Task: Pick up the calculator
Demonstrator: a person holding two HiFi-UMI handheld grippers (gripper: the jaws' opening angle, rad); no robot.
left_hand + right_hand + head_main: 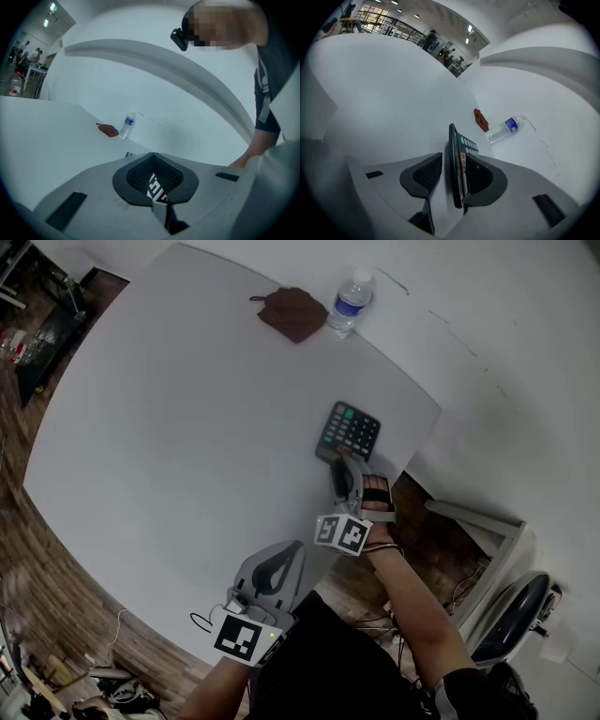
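Right gripper was at the calculator, which lay flat and keys up on the white table, close to its right edge with its near end toward me. In the right gripper view the tongs stood wide apart with the calculator's near end edge-on between the pads. The key face sat right up against one pad, and I couldn't tell whether they actually touched. There was a clear gap between the back of the calculator and the other pad, so no clamp on it. That gripper was rolled onto its side, one jaw over the keys and the other on the back side, and in the head view its marker cube sat just past the table's right edge. Left gripper hung low over the near edge of the table, well apart from the calculator and pointing roughly toward the far side. In its own view the tongs read as closed together, pads meeting, with nothing gripped. Along the far edge a clear water bottle with a blue label stood upright, with a brown cloth lying flat just beside it on its left. Both were well away from the calculator. Wood floor showed beyond the left edge of the table.
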